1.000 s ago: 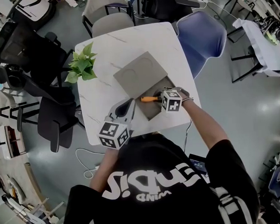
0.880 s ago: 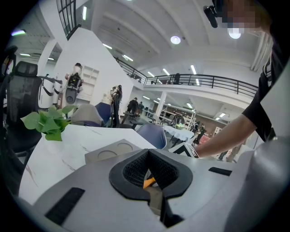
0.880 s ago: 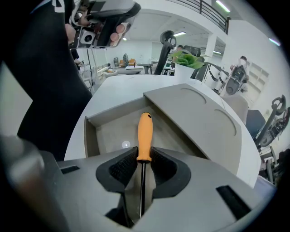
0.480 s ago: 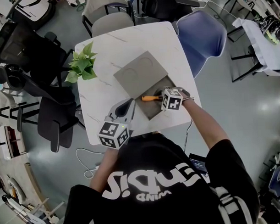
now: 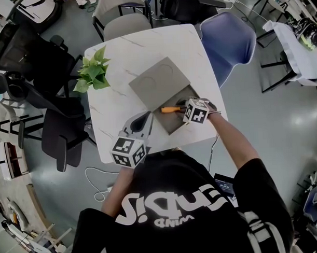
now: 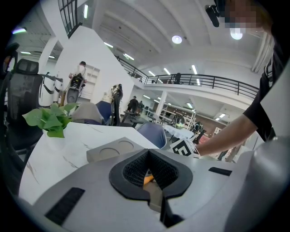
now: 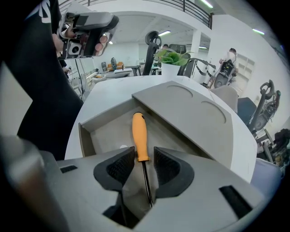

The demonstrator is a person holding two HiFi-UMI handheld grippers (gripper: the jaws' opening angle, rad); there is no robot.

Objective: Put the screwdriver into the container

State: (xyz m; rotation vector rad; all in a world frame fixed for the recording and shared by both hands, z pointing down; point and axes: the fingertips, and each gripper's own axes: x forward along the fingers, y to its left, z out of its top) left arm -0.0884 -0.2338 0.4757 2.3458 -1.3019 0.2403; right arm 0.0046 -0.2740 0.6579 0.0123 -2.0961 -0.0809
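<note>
A screwdriver (image 5: 171,109) with an orange handle (image 7: 139,136) and a thin dark shaft lies over the open half of the grey container (image 5: 173,124), its handle end by the edge of the slid-back lid (image 5: 158,82). My right gripper (image 5: 184,106) hangs over the container (image 7: 87,136). The right gripper's (image 7: 144,159) jaws are opening, with the screwdriver between them and a gap on each side of the handle. My left gripper (image 5: 144,118) sits shut at the container's near left corner. Through the left gripper's (image 6: 147,152) jaws a bit of orange shows.
A potted green plant (image 5: 94,73) stands at the white marble table's (image 5: 116,104) left edge. A blue chair (image 5: 228,40) is at the far right side and black office chairs (image 5: 37,60) are at the left. The person's torso is close to the near edge.
The right gripper's cube has tilted and shifted slightly right, and the orange handle has moved a little with it. The left gripper has stayed put.
</note>
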